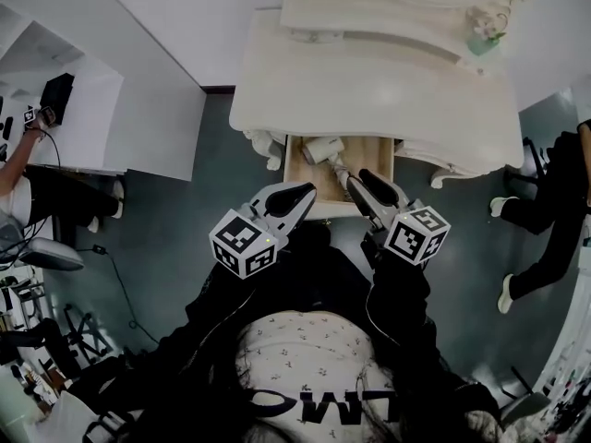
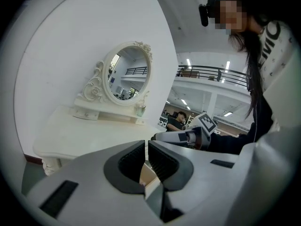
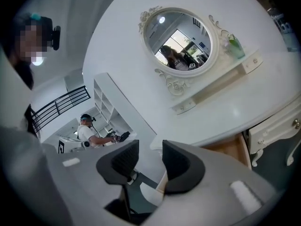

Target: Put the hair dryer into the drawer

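Observation:
The white hair dryer lies inside the open wooden drawer of the white dressing table. Both grippers hover just in front of the drawer, pointing at it. My left gripper is at the drawer's left front, with its jaws together and nothing between them. My right gripper is at the drawer's right front, near the dryer's handle but apart from it. Its jaws stand apart with an empty gap. The drawer's wooden side shows under the tabletop in the right gripper view.
An oval mirror on a small shelf stands at the back of the tabletop, with a small green bottle beside it. A white desk with a seated person is at the left. Another person stands at the right.

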`<state>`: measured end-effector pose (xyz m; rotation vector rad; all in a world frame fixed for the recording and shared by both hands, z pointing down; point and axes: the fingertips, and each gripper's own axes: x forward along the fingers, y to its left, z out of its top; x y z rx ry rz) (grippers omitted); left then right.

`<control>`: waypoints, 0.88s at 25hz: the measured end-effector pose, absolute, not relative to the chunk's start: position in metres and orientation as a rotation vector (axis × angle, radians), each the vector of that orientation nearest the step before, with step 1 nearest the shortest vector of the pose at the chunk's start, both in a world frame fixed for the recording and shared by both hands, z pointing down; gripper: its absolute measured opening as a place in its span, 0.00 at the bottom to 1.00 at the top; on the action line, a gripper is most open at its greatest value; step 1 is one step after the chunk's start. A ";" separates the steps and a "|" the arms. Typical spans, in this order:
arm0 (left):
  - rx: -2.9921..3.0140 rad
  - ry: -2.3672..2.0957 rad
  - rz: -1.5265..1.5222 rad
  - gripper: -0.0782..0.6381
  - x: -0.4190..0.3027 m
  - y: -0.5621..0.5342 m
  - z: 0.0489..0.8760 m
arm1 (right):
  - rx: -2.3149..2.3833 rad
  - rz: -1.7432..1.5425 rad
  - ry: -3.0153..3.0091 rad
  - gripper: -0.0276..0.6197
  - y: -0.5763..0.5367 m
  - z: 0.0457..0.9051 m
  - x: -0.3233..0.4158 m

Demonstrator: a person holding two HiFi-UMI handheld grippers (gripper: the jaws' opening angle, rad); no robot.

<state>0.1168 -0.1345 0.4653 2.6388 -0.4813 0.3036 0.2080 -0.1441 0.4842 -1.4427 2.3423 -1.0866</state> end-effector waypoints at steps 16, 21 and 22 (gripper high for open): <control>2.609 -0.528 0.390 0.11 0.056 -0.090 0.474 | -1.442 -1.034 2.523 0.11 -0.100 0.501 0.122; 2.614 -0.507 0.370 0.11 0.020 -0.069 0.476 | -1.472 -0.954 2.539 0.10 -0.091 0.488 0.084; 2.617 -0.504 0.367 0.11 0.010 -0.064 0.476 | -1.484 -0.939 2.540 0.10 -0.086 0.486 0.074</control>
